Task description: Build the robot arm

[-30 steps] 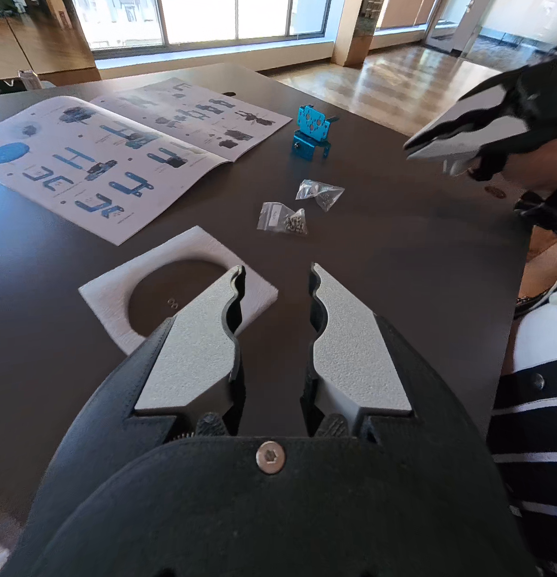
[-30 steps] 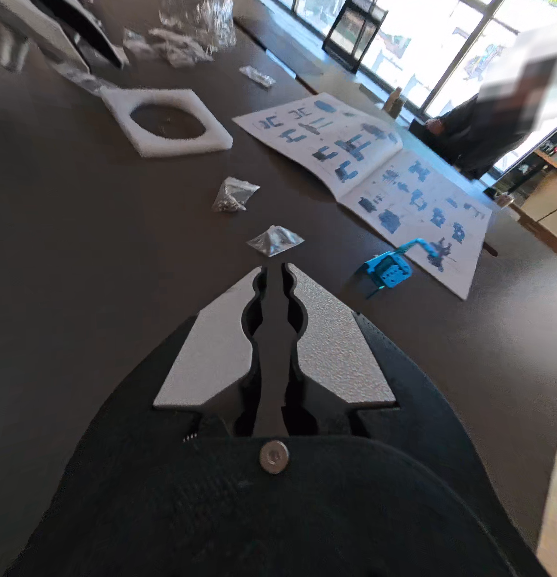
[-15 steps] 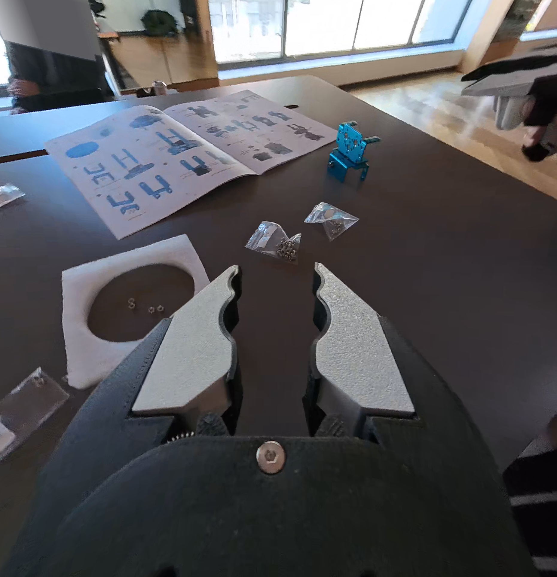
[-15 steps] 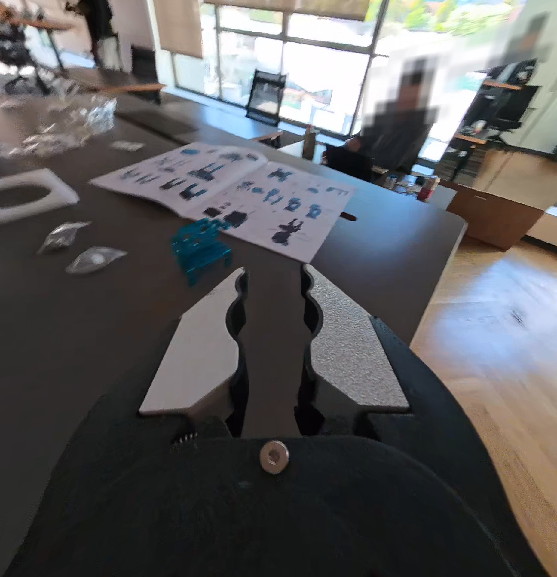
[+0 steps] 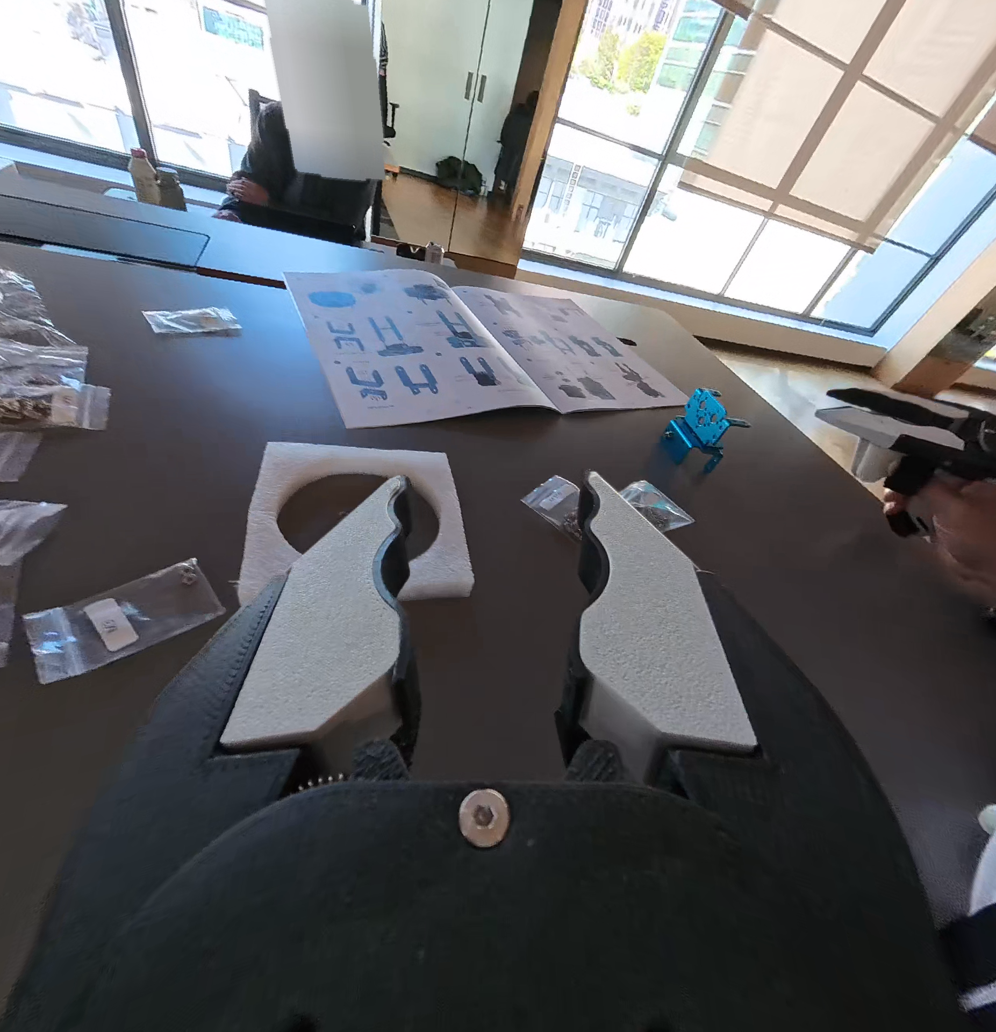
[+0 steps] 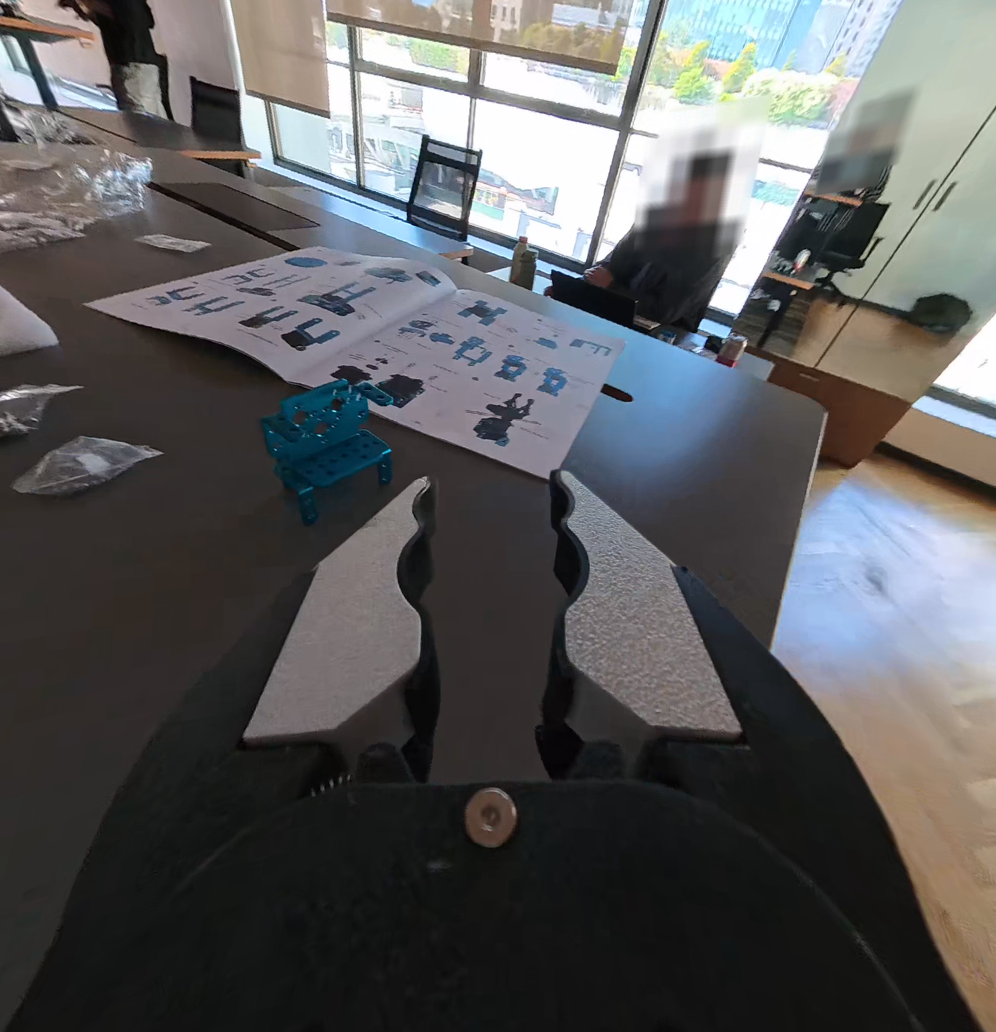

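Observation:
My left gripper [image 5: 492, 483] is open and empty above the dark table [image 5: 177, 435]. Its left tip overlaps a white foam square with a round hole [image 5: 356, 514]; two small clear bags of screws [image 5: 557, 502] lie by its right tip. A blue metal bracket assembly [image 5: 699, 430] stands farther right, also in the right wrist view [image 6: 328, 435]. My right gripper [image 6: 490, 483] is open and empty, just right of the bracket and above the table; it shows at the right edge of the left wrist view [image 5: 903, 430].
An open instruction booklet [image 5: 473, 352] lies at the back, also seen in the right wrist view [image 6: 372, 329]. Several clear parts bags [image 5: 116, 620] lie at the left. A person sits behind the table [image 5: 300, 190]. The table edge [image 6: 791, 558] and wood floor are right. Some 40 cm of space lies between my two pairs of fingers.
Both grippers swung their view and opened wider. The right gripper went from nearly shut to open and turned from the screw bags to beside the blue bracket.

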Action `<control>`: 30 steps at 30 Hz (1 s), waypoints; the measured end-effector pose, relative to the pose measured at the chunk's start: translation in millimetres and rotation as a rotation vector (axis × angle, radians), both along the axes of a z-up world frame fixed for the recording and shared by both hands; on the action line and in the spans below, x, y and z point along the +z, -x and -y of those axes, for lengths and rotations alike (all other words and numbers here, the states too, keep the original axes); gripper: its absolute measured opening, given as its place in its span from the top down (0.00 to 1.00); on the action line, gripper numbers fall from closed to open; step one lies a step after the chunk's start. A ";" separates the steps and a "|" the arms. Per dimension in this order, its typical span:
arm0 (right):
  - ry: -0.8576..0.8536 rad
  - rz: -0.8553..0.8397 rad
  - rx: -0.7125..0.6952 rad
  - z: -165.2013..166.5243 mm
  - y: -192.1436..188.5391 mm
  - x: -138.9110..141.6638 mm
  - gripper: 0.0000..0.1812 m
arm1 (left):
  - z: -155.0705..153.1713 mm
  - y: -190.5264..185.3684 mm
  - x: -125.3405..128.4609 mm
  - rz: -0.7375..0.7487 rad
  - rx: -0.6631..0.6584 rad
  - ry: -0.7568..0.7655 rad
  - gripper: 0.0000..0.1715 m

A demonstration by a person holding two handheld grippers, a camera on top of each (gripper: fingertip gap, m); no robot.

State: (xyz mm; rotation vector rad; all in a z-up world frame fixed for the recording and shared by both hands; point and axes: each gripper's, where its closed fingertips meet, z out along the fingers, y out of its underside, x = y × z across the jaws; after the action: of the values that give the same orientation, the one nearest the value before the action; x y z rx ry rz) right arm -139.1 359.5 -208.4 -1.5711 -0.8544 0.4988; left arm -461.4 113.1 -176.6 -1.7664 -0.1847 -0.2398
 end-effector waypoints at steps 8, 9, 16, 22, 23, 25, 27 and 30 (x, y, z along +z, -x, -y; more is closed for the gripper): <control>0.064 -0.030 0.005 -6.7 -0.4 -7.2 0.78 | -6.9 2.1 6.9 -0.085 0.005 0.014 0.69; 0.067 -0.029 0.007 -6.7 0.0 -7.6 0.78 | -6.6 1.7 7.2 -0.090 0.006 0.013 0.69; 0.107 -0.035 0.036 -4.6 3.1 -10.7 0.82 | 1.9 7.2 11.1 -0.119 0.043 0.018 0.72; 0.099 -0.026 0.055 -2.0 5.3 -10.7 0.82 | 6.8 11.9 19.2 -0.138 0.068 0.018 0.74; 0.098 -0.026 0.058 -1.6 5.6 -10.6 0.82 | 7.1 11.9 20.4 -0.139 0.070 0.017 0.74; 0.095 -0.027 0.059 -1.5 5.1 -10.2 0.82 | 7.2 11.0 23.0 -0.141 0.067 0.011 0.74; 0.092 -0.021 0.057 -1.4 4.2 -10.6 0.83 | 7.3 10.6 25.3 -0.146 0.068 0.008 0.75; 0.091 -0.013 0.060 -0.5 4.3 -11.3 0.85 | 7.6 9.6 26.4 -0.154 0.066 0.011 0.76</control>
State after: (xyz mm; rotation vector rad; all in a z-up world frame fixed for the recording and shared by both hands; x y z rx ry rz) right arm -143.4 360.0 -219.7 -1.6269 -0.8810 0.5975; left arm -471.1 105.5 -150.2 -1.7778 -0.1326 -0.0549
